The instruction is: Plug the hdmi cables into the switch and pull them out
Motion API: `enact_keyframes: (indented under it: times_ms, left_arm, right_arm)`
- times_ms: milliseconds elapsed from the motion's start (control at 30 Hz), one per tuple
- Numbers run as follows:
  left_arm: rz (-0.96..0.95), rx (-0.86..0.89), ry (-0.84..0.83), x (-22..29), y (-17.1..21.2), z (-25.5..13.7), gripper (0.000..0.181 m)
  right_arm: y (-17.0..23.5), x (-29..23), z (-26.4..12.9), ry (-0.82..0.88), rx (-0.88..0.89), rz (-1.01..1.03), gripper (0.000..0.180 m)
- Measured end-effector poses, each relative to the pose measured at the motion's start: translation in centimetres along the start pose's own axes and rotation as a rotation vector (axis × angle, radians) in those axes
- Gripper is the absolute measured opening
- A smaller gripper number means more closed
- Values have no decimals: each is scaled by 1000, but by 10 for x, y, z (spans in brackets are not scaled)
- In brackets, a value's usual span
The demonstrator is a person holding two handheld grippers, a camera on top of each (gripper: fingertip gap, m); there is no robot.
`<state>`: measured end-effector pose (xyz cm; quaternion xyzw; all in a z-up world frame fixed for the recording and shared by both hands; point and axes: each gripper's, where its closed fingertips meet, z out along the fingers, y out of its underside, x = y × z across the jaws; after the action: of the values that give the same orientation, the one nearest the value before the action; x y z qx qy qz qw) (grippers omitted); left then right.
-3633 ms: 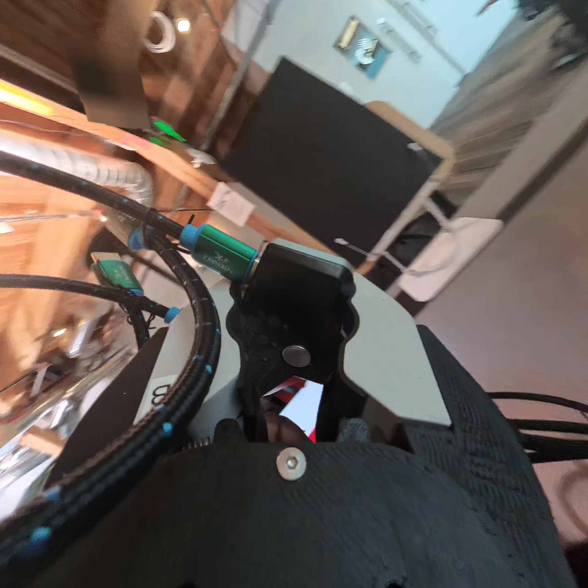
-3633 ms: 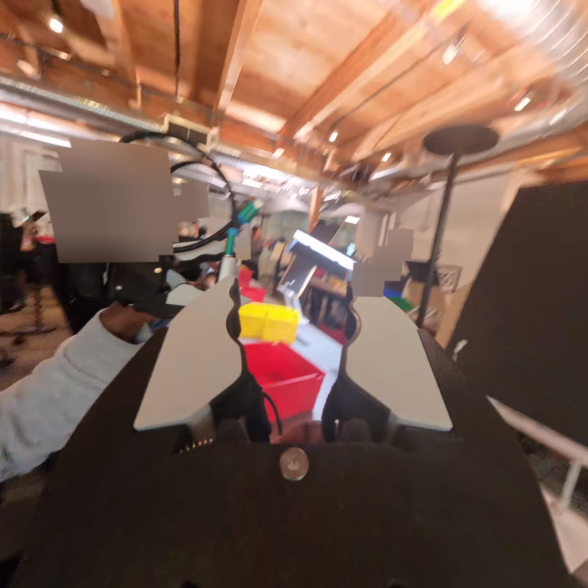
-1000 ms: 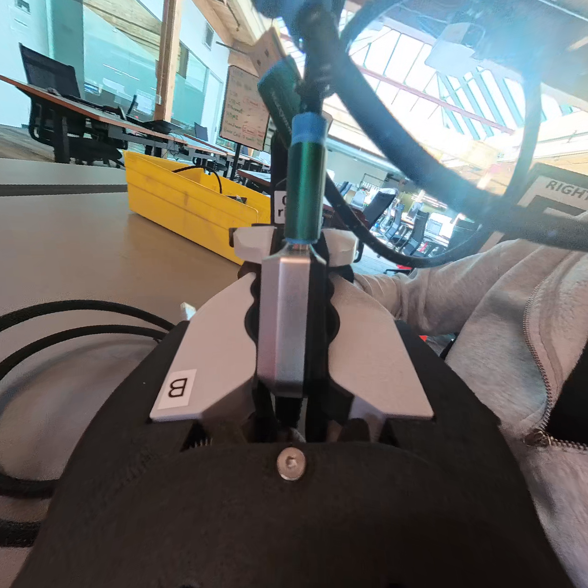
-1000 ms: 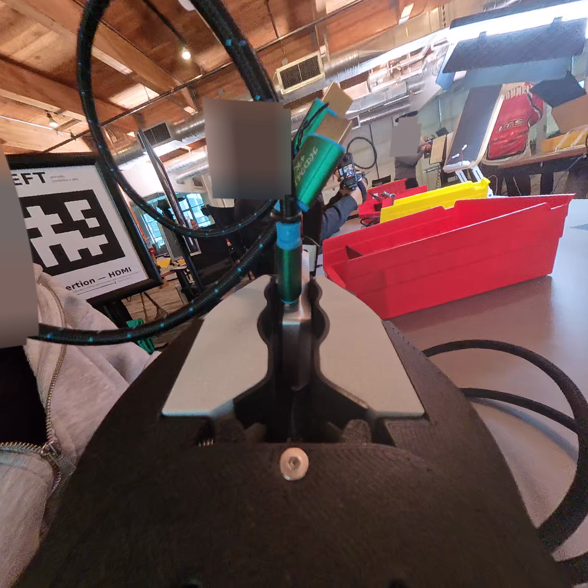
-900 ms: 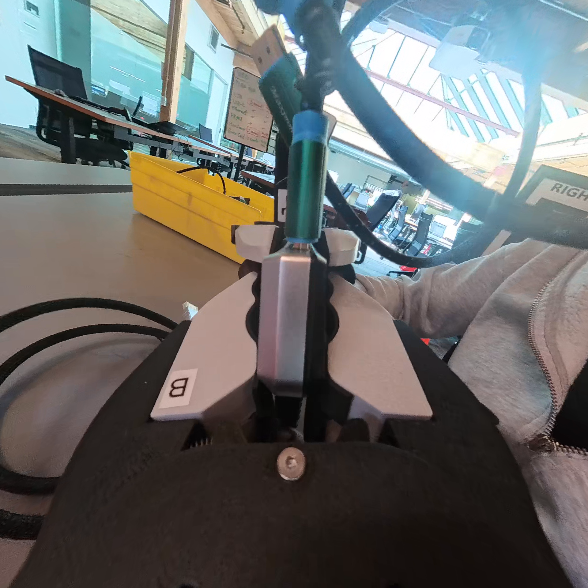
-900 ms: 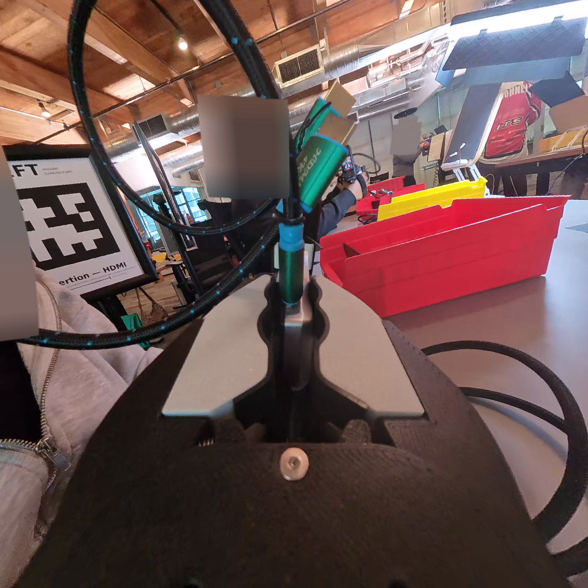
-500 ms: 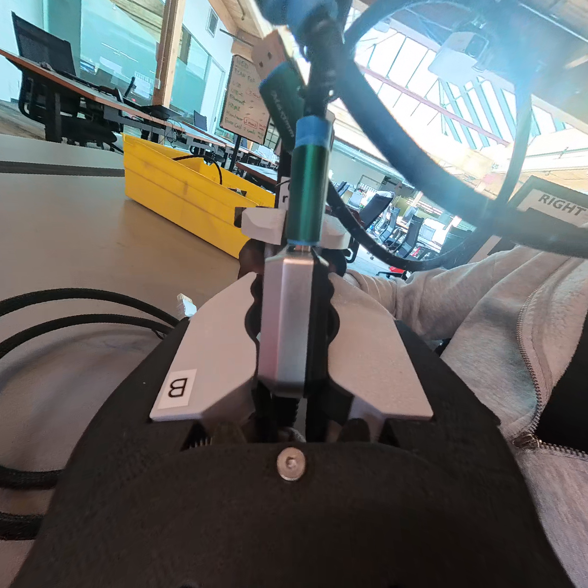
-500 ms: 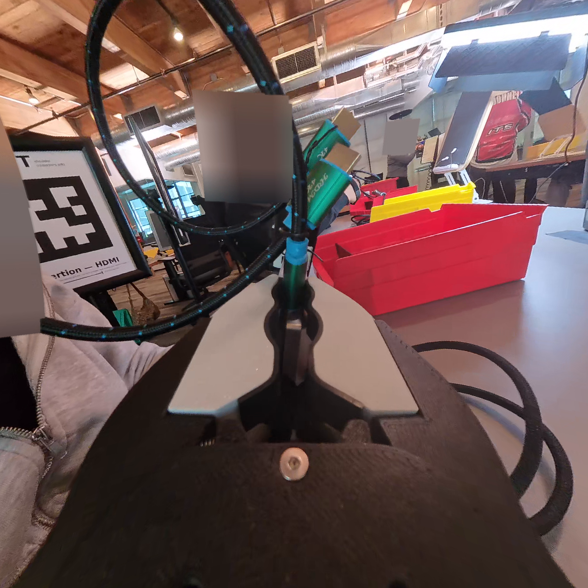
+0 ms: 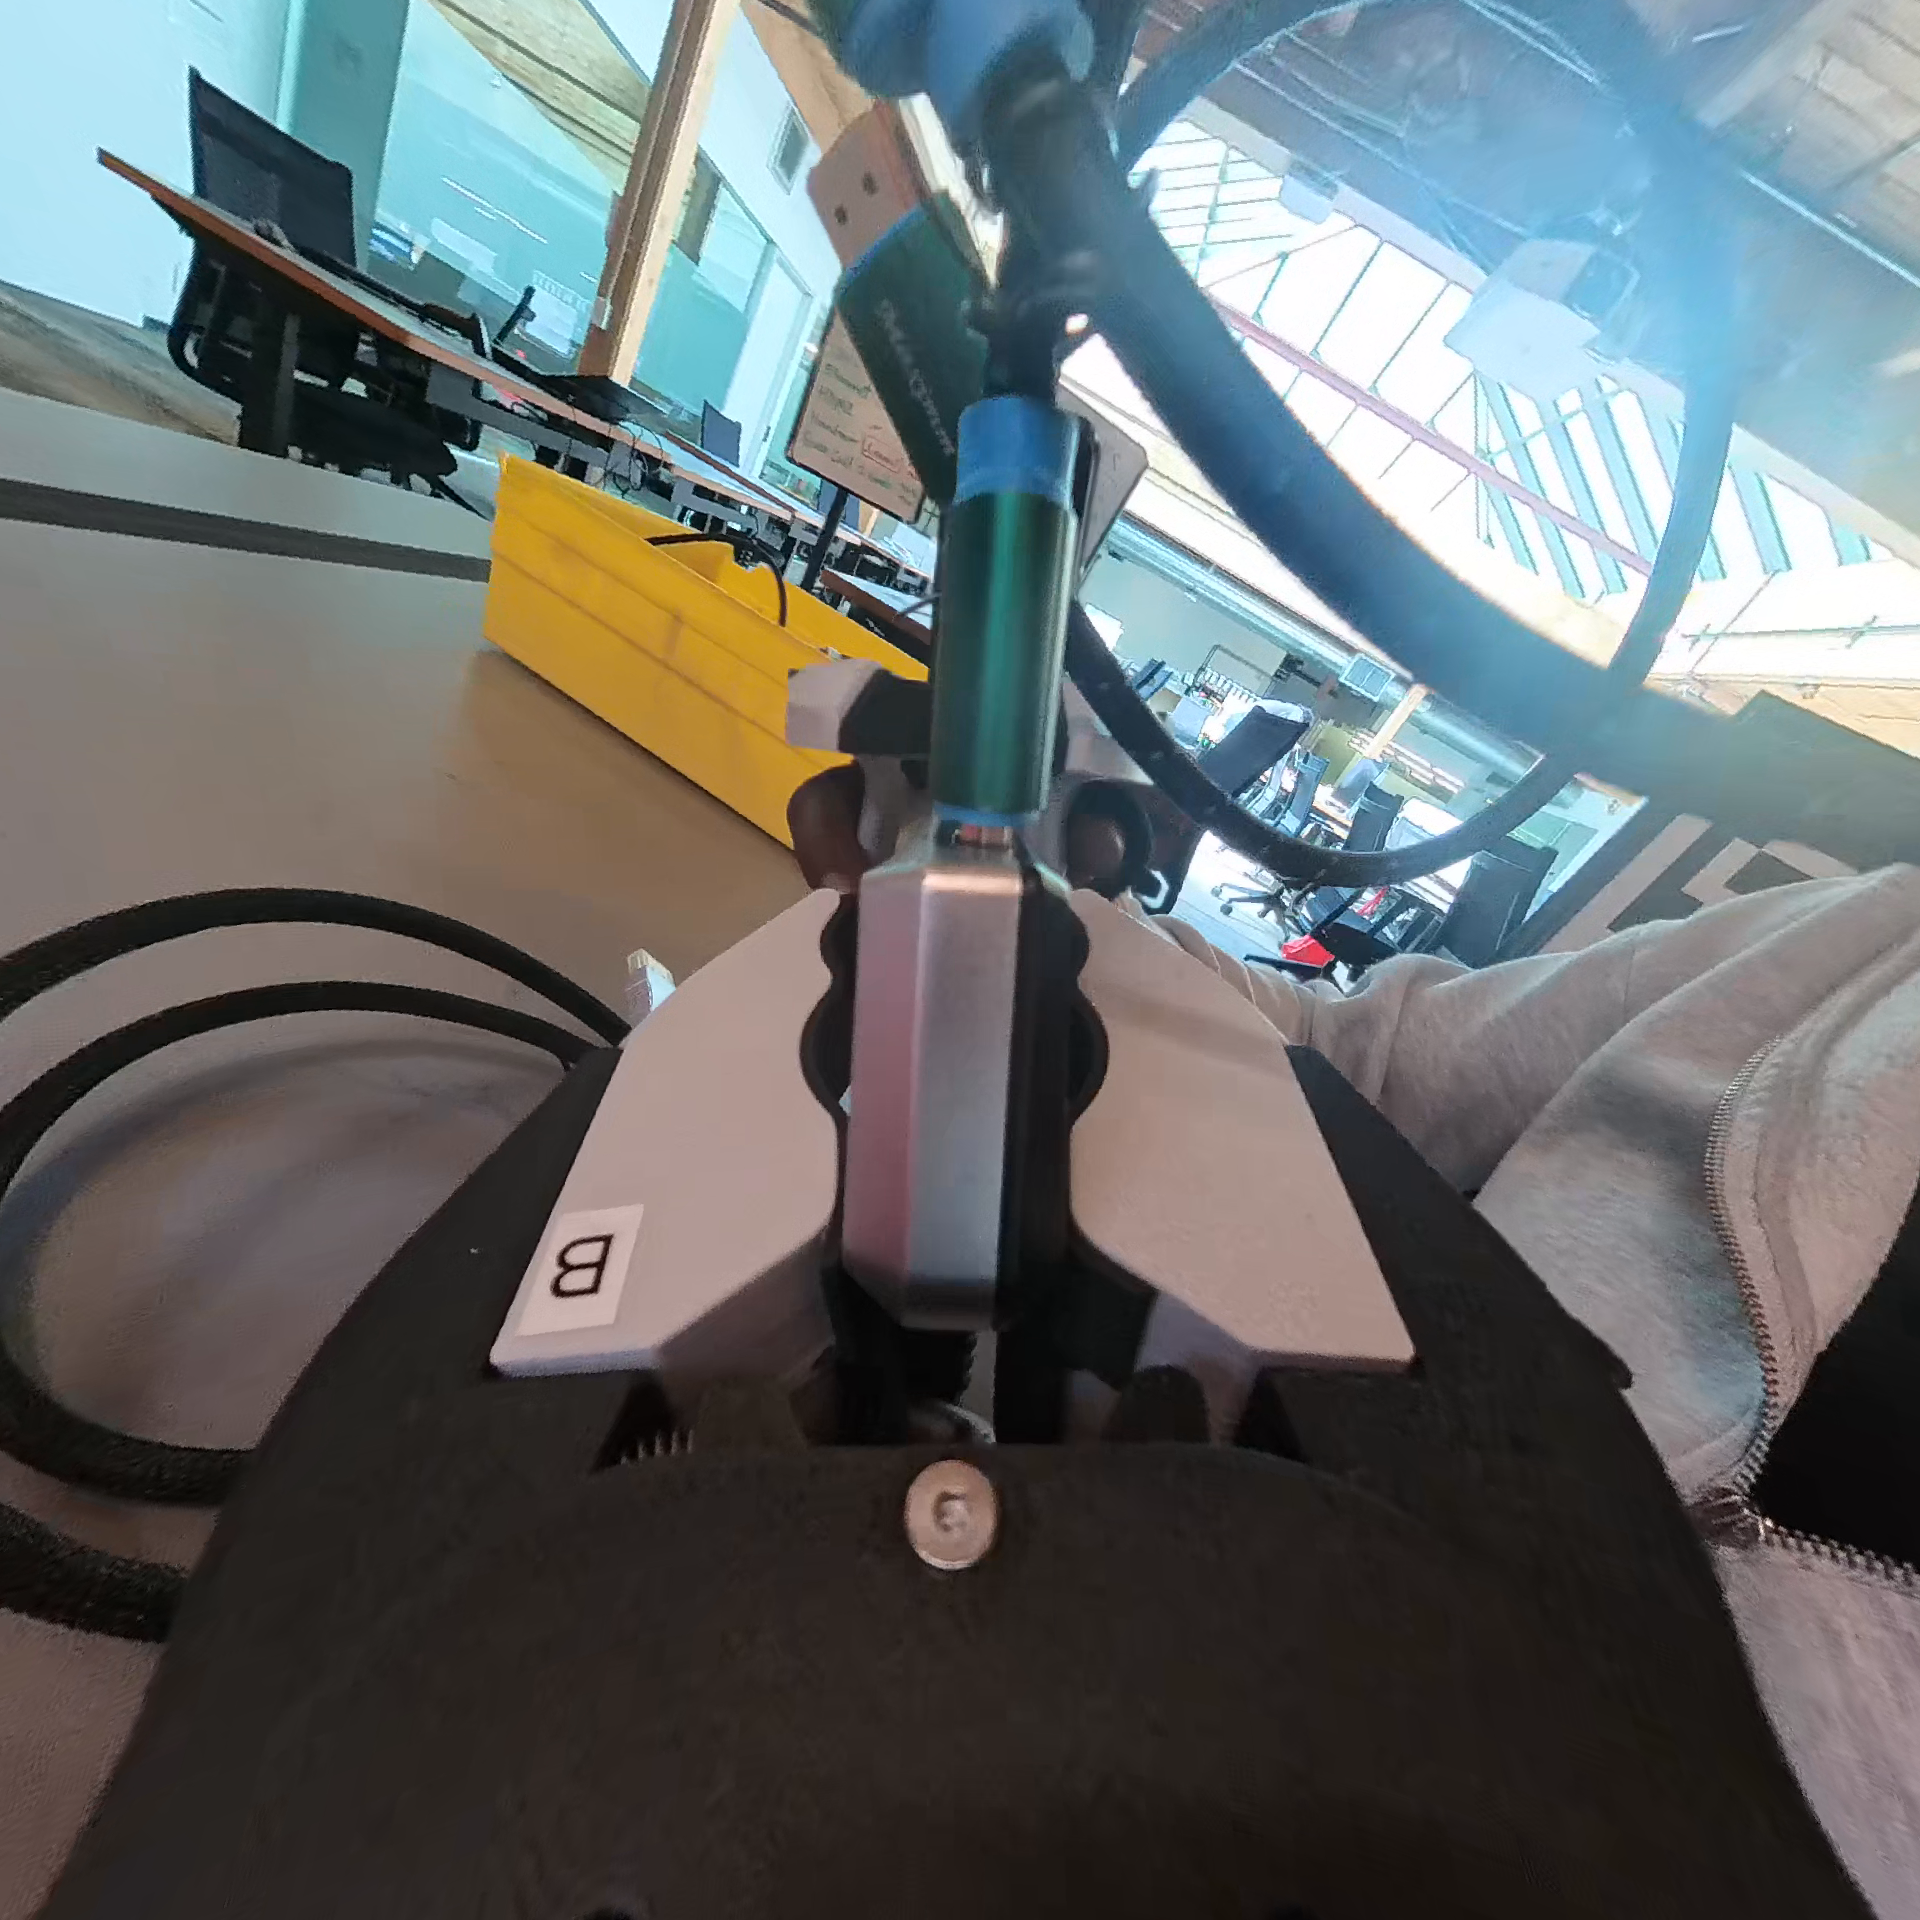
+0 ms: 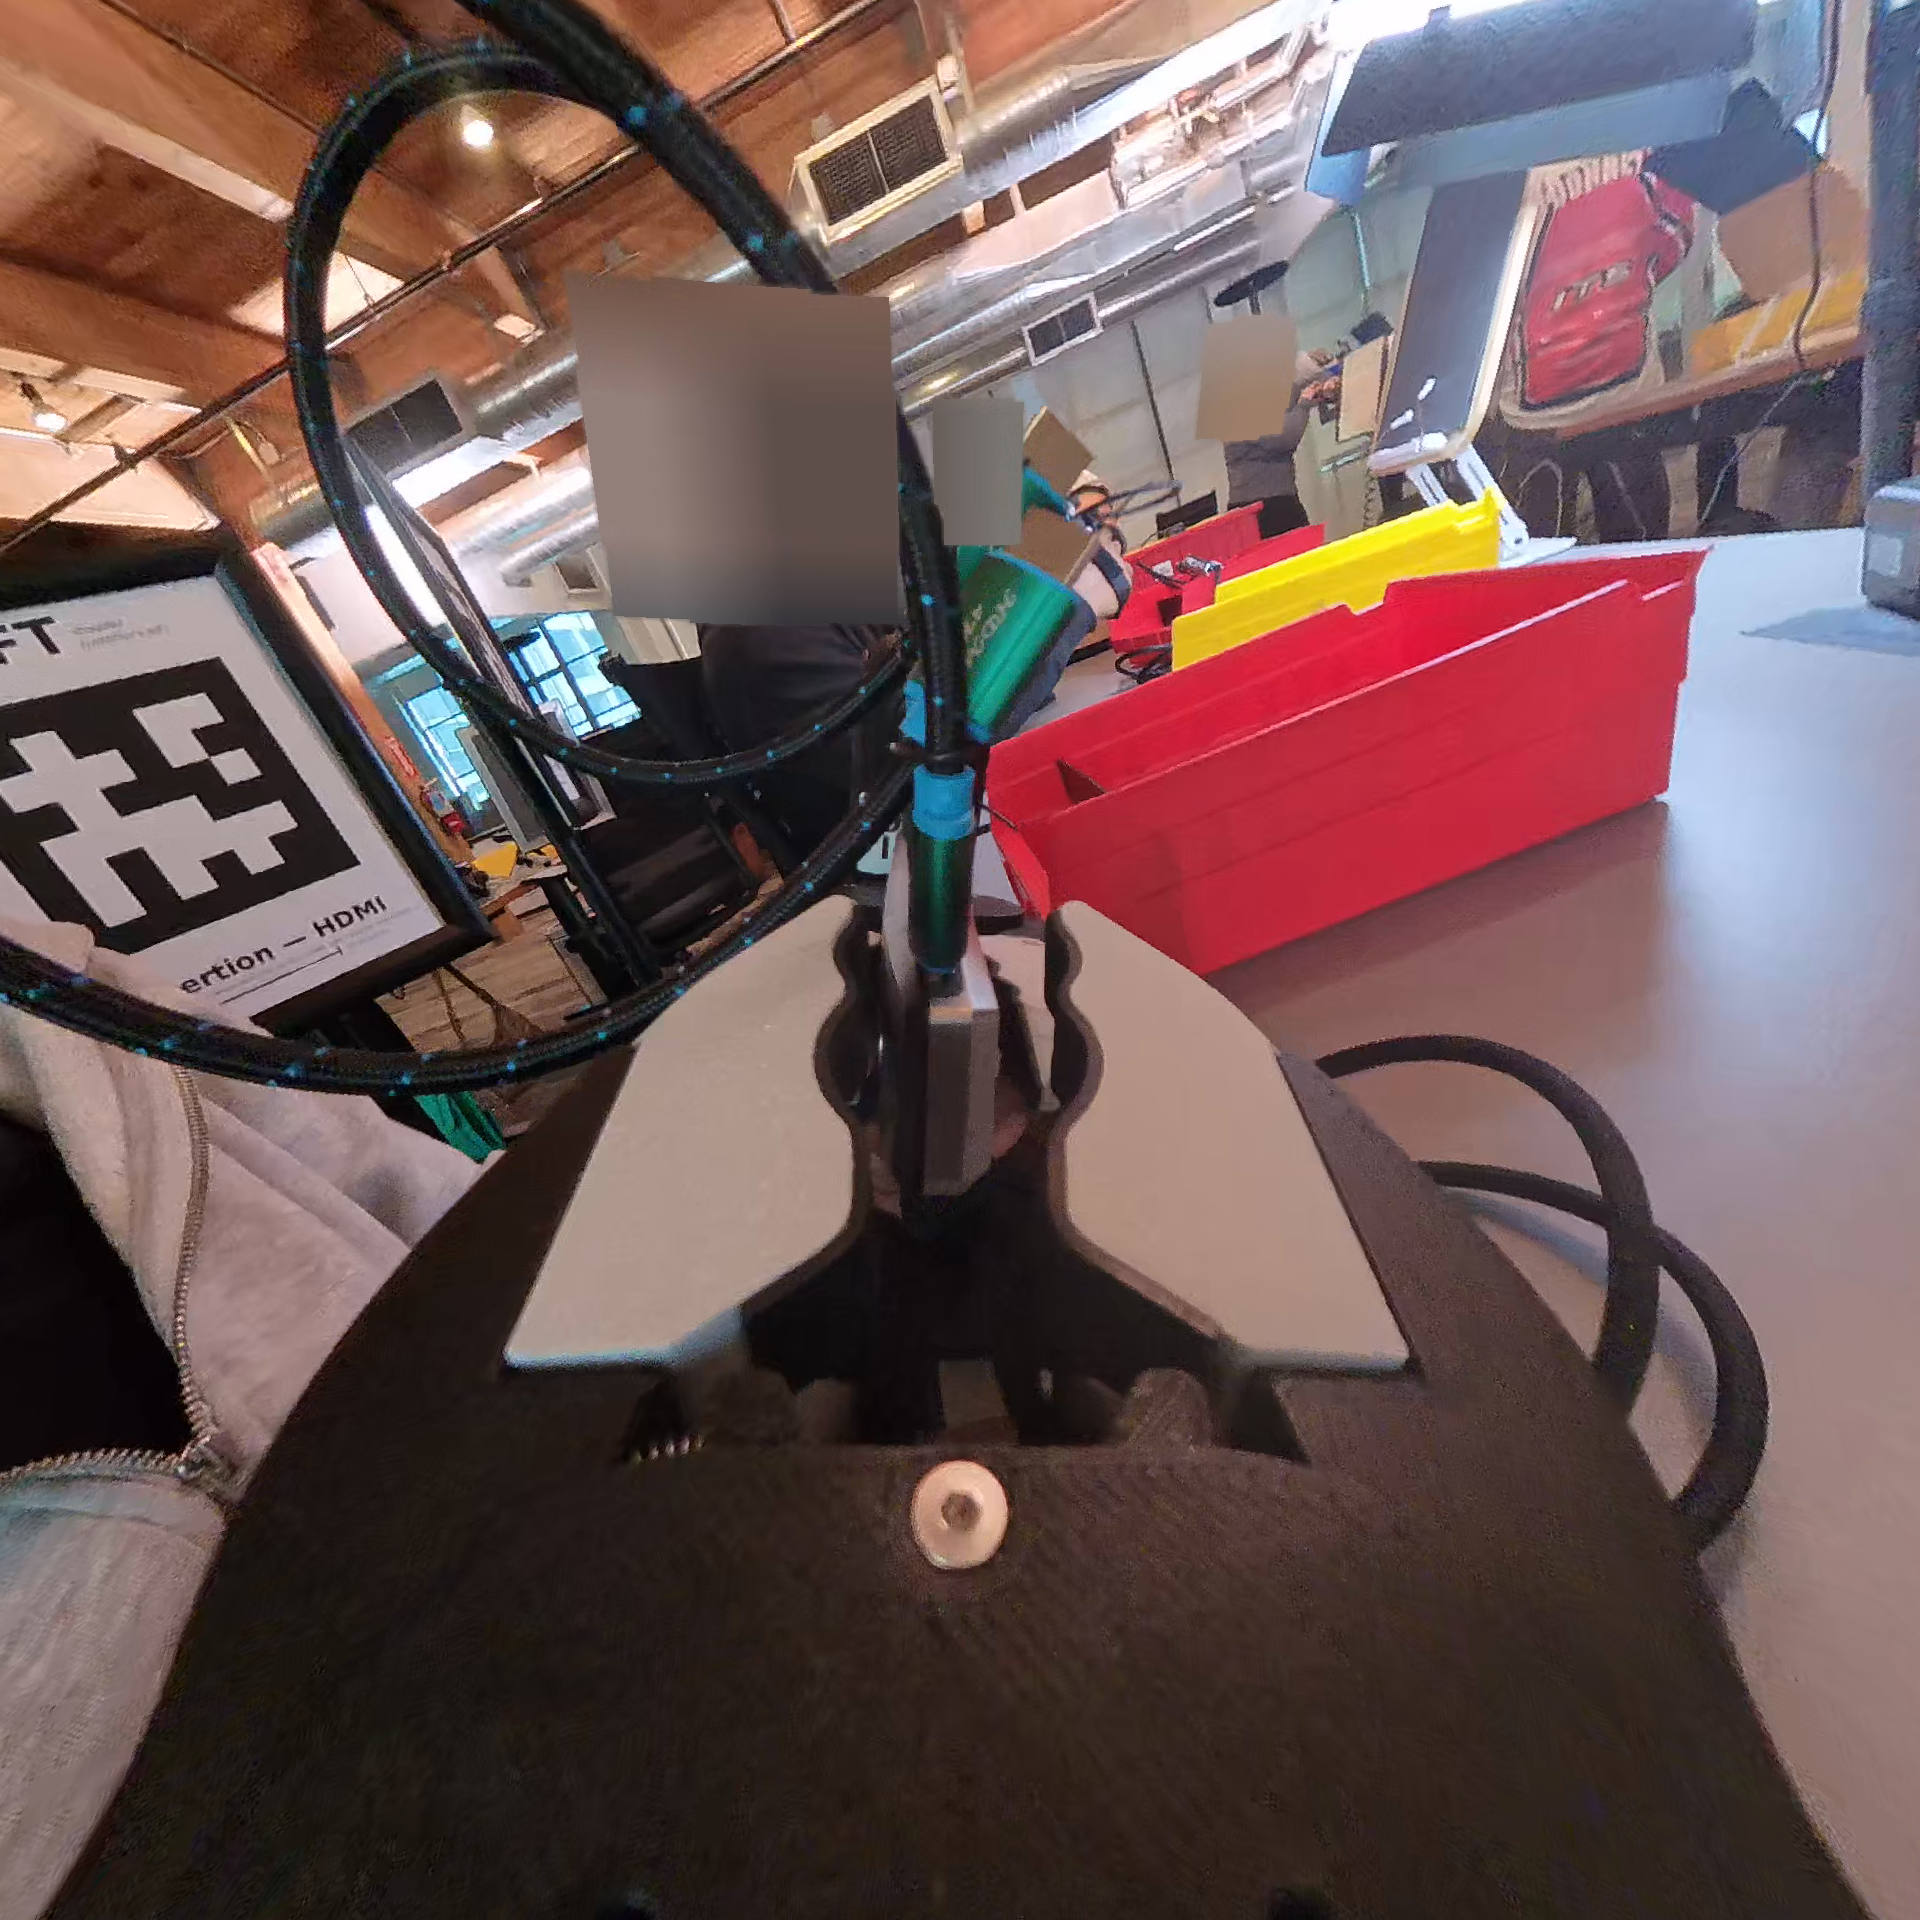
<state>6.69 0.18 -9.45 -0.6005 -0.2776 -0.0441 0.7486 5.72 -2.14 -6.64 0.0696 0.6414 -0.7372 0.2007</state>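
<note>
While both grippers face each other, the switch (image 9: 940, 1091) sits clamped in the left gripper (image 9: 951, 971).
Right gripper (image 10: 951, 1023) stands apart around it; a green plug (image 9: 997, 655) rises at 12 o'clock.

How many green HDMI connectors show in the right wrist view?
2, maybe 3: one green connector plugged upright into the switch, a loose green plug hanging above it. Another may hide behind the mosaic patch.

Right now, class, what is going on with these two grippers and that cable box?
The left gripper is shut on the silver HDMI switch, which has a green HDMI plug seated in its top. The right gripper faces it with jaws parted around the switch's other side, not clamping. Spare braided cable lies looped on the table.
</note>
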Motion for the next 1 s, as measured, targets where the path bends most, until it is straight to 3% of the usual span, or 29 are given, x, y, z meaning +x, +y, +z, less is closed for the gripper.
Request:
enact_keyframes:
  times_ms: [267,533,767,867,1000]
  left_arm:
    - [-1,-50,19,3,7,3,36]
    - [10,-93,20,3,13,7,35]
    - [44,-211,1,2,30,15,34]
    - [50,-177,11,4,26,13,35]
    - [120,12,-11,7,0,5,37]
  right_arm:
    - [4,-5,-1,-33,-20,-42,33]
    - [3,-6,-2,-65,-16,13,12]
    - [-10,-7,-2,-23,82,-44,10]
    - [-8,-9,-2,-40,69,-62,11]
    - [-5,-17,2,-74,96,-61,11]
